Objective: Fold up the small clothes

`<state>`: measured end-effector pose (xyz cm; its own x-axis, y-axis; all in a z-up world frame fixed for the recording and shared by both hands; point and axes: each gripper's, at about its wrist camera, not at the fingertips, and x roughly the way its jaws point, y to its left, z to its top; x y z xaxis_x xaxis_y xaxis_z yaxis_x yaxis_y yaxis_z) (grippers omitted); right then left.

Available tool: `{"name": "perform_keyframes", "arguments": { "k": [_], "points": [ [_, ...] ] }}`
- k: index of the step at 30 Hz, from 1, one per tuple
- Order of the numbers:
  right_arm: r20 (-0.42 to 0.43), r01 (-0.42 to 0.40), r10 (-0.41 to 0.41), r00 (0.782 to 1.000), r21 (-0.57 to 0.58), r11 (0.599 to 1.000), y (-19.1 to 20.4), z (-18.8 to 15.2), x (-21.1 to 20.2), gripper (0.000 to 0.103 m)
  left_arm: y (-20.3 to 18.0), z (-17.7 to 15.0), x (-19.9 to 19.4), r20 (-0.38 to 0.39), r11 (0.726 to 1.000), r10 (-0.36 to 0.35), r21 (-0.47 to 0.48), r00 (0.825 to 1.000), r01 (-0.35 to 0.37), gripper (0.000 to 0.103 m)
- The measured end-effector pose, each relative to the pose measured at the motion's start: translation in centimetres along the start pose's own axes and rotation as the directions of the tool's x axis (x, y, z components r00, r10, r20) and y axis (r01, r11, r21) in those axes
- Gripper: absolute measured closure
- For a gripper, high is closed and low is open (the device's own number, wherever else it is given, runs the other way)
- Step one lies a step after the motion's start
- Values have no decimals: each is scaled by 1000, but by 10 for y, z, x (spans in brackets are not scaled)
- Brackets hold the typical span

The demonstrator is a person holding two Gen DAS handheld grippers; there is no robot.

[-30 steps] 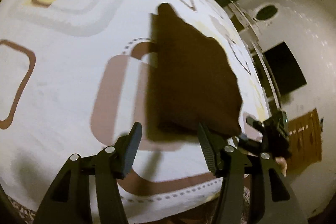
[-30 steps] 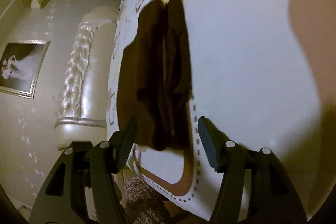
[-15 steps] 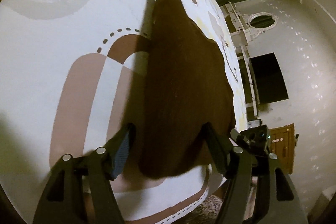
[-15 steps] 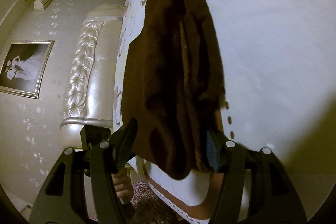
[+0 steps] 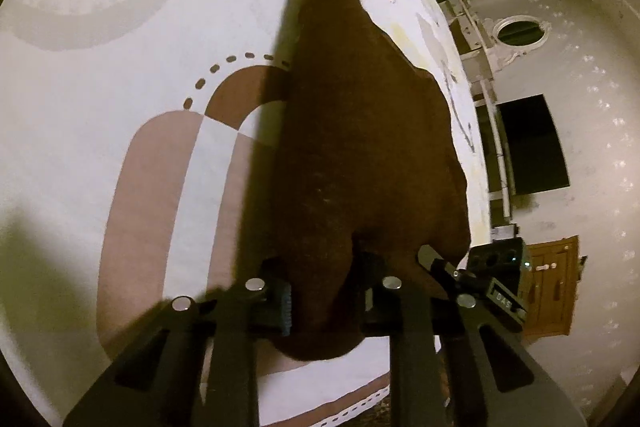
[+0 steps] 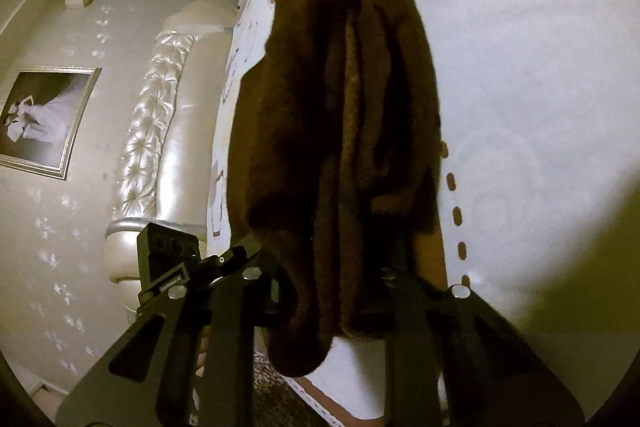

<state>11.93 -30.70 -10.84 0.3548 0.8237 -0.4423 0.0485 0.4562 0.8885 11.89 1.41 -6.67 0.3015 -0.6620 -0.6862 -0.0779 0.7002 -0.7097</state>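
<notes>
1. Lying lengthwise on a bed, one dark brown garment (image 5: 360, 155) of fuzzy cloth is the only piece of clothing in view; the right wrist view shows it (image 6: 340, 131) gathered into several long ridges that run away from the camera.
2. Its near end hangs a little past the edge of the bed, and both tools hold it there.
3. Two tools are at work. The left hand-held gripper (image 5: 326, 303) has just been closing, and its jaws now pinch the near end of the garment, with cloth bulging out above and below the pads.
4. The right hand-held gripper (image 6: 330, 301) has likewise just been closing and clamps the same near end, a fold of cloth drooping below its fingers.
5. Each camera catches the other tool just beside its own: the right one at the lower right of the left view, the left one at the lower left of the right view.
6. One bedsheet (image 5: 120, 75), white with brown rounded shapes and dashed lines, covers the bed under the garment.
7. One pale tufted headboard (image 6: 160, 131) stands at the far left in the right view.
8. One framed picture (image 6: 44, 119) hangs on the patterned wall beside it.
9. One wooden cabinet (image 5: 554, 283) stands low against the wall in the left view.
</notes>
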Motion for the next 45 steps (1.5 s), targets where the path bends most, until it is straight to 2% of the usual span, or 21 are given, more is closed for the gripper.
{"name": "perform_keyframes", "arguments": {
  "k": [6, 16, 18, 20, 22, 23, 25, 28, 29, 32, 42, 43, 44, 45],
  "points": [
    [4, -15, 15, 1000, -13, 1000, 8, -5, -5, 85, -5, -3, -11, -1, 1000, 23, -11, 1000, -23, 83],
    [-17, -27, 27, 999, -2, 1000, -7, -7, -5, 85, 2, -3, -6, -9, 1000, 1, 18, 1000, -1, 83],
    [-22, -28, 28, 999, -13, 1000, -6, -7, -5, 82, -1, -4, -7, 1, 998, -15, 55, 1000, 15, 80],
    [-26, -41, 41, 999, 1, 999, -6, -7, -9, 74, -1, -5, -11, 14, 996, -7, 91, 1000, 6, 60],
    [-28, -55, 55, 998, 7, 998, -5, -6, -14, 59, 0, -8, -18, 29, 992, -11, 124, 1000, 7, 52],
    [-24, -58, 58, 998, 0, 998, -4, -6, -21, 56, 2, -8, -25, 40, 989, -15, 145, 999, 9, 47],
    [-13, -40, 40, 999, -22, 999, -2, -6, -32, 46, 5, -8, -33, 62, 985, -12, 172, 998, 1, 41],
    [27, -2, 3, 1000, -46, 999, -5, 2, -53, 42, 10, -1, -42, 95, 982, -2, 190, 995, -16, 38],
    [39, 6, -4, 999, -41, 999, -7, 5, -56, 42, 11, 4, -41, 96, 983, 5, 183, 995, -23, 38],
    [65, -14, 14, 998, -3, 1000, -13, 16, -54, 41, 10, 23, -27, 60, 986, -25, 168, 998, 15, 37],
    [35, -3, 5, 999, -49, 999, -2, 51, -11, 40, -2, 59, 17, 40, 987, -49, 155, 998, 42, 35],
    [32, -2, 3, 999, -55, 998, 0, 53, -9, 40, -2, 60, 19, 41, 987, -45, 157, 998, 38, 37],
    [28, 6, -4, 1000, -67, 998, 1, 53, -7, 41, -3, 61, 20, 47, 987, -30, 161, 998, 22, 44],
    [27, 18, -16, 1000, -80, 997, 2, 53, -5, 50, -2, 60, 20, 48, 986, -17, 167, 999, 9, 46]
  ]
}}
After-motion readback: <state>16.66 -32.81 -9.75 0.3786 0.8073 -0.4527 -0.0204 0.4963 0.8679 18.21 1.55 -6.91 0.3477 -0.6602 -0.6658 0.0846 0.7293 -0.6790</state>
